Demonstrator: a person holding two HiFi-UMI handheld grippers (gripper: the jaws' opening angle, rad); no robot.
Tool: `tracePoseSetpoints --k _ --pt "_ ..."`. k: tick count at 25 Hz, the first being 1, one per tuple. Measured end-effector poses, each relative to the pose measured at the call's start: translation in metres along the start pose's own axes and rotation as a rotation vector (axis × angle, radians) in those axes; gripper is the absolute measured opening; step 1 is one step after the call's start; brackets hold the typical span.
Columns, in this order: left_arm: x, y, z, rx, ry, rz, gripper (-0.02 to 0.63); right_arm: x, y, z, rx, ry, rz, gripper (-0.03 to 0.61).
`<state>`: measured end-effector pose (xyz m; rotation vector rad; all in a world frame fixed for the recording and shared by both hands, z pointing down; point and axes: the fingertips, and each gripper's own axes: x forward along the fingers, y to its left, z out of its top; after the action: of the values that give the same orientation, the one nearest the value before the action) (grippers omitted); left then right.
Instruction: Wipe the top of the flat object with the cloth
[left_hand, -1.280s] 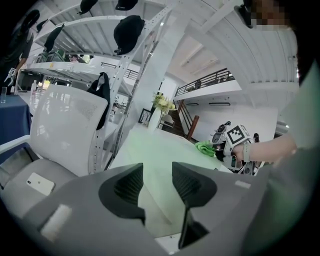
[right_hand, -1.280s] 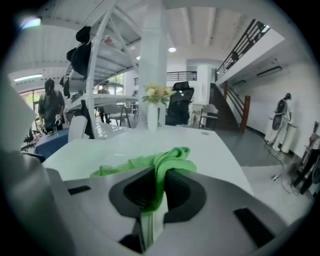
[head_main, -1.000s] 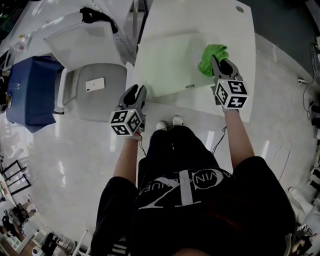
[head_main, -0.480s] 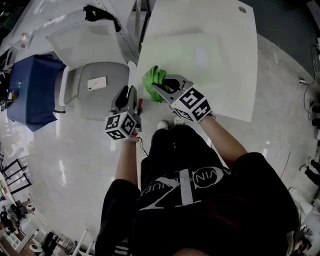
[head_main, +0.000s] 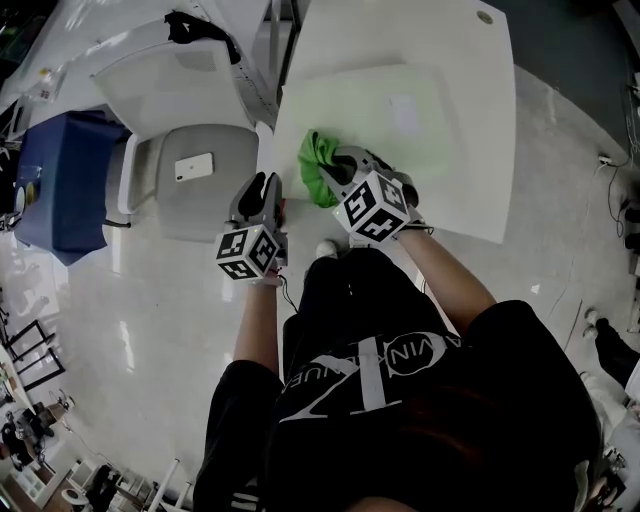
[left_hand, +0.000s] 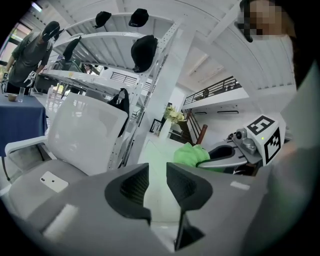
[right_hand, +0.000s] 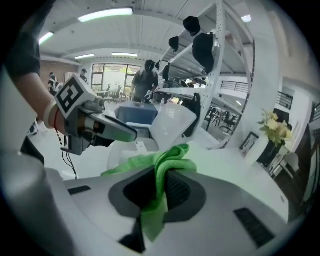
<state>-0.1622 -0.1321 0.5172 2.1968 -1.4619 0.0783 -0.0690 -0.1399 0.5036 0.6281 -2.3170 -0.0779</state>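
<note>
Cloth (head_main: 317, 165) clamped in right claw (head_main: 337, 172), at board (head_main: 400, 110) corner; left claw (head_main: 266, 190) empty, apart, just narrowed; unheld board may slide under wiping.

It looks like an open-plan office or lab hall: white worktop (head_main: 470, 130), grey desk chair (head_main: 215, 205), glossy floor (head_main: 130, 330), tall white racks (left_hand: 167, 55).

Phone (head_main: 192, 166) flat on grey chair seat (head_main: 175, 212); blue-draped table (head_main: 60, 185) just beside chair, L side.
</note>
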Motion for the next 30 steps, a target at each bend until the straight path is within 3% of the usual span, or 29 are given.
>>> tracePoseSetpoints --k 8,14,21,30 --pt "0.024 -0.023 -0.007 0.02 0.054 -0.065 0.12 -0.019 -0.027 -0.029 0.045 0.05 -0.093 0.046" --pt "0.042 -0.052 -0.019 0.066 0.123 -0.138 0.156 -0.037 -0.045 -0.055 0.074 0.083 -0.144 0.046" --pt "0.046 -0.055 -0.025 0.084 0.162 -0.132 0.153 -0.053 -0.064 -0.078 0.066 0.13 -0.182 0.046" --pt "0.046 -0.055 -0.026 0.093 0.17 -0.12 0.149 -0.093 -0.11 -0.132 0.101 0.232 -0.301 0.046"
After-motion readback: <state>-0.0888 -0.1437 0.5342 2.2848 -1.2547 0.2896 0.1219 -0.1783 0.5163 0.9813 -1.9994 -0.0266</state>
